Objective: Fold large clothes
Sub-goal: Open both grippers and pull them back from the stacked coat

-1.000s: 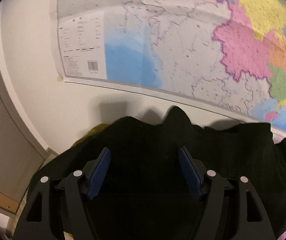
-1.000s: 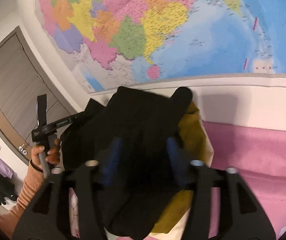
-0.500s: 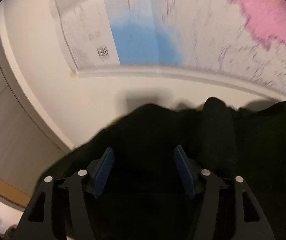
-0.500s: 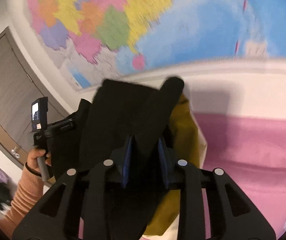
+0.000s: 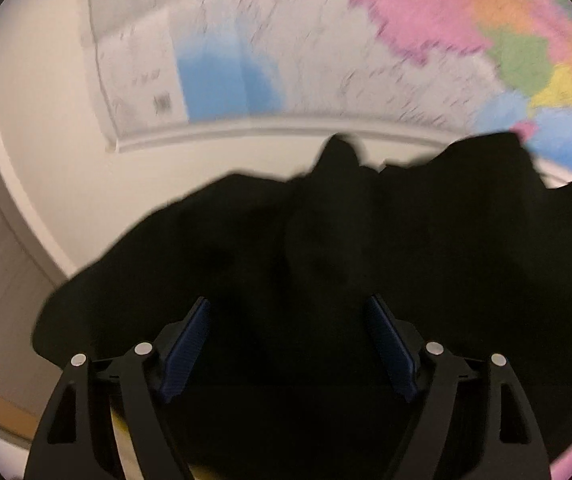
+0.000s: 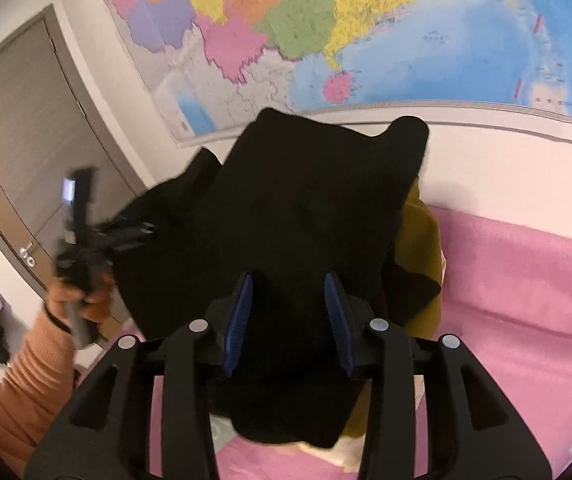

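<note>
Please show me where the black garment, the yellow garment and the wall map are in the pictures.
black garment [image 6: 306, 208]: right wrist view, the middle of its dark cloth.
yellow garment [image 6: 422, 236]: right wrist view, the mustard fold that shows to the right of the black cloth.
wall map [image 6: 426, 40]: right wrist view, its blue sea area.

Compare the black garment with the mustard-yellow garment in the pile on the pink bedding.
Colour: the black garment is uniformly dark, while the mustard-yellow garment is a dull yellow.
Position: the black garment lies on top, and the mustard-yellow garment sits under it.
Exposure: the black garment shows a broad, bunched surface, but the mustard-yellow garment peeks out only along the pile's right side and lower edge.
Shared: both lie unfolded in one heap on the pink bedding.
</note>
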Motion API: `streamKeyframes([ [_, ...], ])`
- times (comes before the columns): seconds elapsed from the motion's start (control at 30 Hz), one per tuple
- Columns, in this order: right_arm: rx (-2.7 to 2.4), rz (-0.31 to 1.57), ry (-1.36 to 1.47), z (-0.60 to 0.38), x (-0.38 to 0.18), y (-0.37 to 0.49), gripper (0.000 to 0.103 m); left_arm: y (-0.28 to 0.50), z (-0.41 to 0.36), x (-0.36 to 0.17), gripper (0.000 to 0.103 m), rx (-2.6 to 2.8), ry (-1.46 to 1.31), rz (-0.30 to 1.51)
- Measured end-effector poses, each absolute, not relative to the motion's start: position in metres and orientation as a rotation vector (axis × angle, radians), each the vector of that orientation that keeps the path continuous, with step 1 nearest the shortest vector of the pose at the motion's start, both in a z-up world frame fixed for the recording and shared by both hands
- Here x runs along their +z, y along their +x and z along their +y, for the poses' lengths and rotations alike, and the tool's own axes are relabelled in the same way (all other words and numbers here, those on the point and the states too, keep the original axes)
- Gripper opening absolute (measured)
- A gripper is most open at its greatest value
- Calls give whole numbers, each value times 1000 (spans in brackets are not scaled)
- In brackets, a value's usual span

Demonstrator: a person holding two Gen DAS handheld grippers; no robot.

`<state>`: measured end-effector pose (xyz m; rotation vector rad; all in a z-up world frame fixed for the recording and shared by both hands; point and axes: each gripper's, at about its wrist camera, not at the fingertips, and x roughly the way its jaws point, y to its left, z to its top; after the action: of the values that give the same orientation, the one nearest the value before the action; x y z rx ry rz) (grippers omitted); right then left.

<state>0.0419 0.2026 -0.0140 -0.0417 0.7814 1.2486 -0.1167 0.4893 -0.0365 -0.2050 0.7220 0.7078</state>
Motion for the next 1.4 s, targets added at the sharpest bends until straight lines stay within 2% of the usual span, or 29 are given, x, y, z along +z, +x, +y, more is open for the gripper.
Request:
streamKeyframes([
  [0.17, 1301, 657, -82, 184, 4, 8, 54, -133, 465, -23, 80, 771, -189, 628],
  [0.23, 1295, 643, -158, 190, 0, -4, 55, -142, 447, -17, 90, 778, -170, 582],
  [0.47, 1254, 672, -157, 197, -21, -5, 54, -151, 388, -22, 94, 753, -111, 557],
  [0.67, 1254, 616, -147, 182, -7, -18, 61, -158, 363, -27, 95, 736, -125, 529],
  [0.77, 1243, 593, -170, 176, -8, -26, 68, -163, 355, -25, 96, 740, -139, 508],
  [1.0, 1203, 541, -191, 164, -15, -41, 92, -175, 328, -24, 96, 731, -149, 500],
  [1.17, 1191, 510, -225, 153, -23, -64, 97, -181, 303, -26, 96, 736, -152, 492],
  [1.4, 1156, 542, -191, 126, -41, -78, 97, -189, 277, -42, 96, 714, -219, 526],
])
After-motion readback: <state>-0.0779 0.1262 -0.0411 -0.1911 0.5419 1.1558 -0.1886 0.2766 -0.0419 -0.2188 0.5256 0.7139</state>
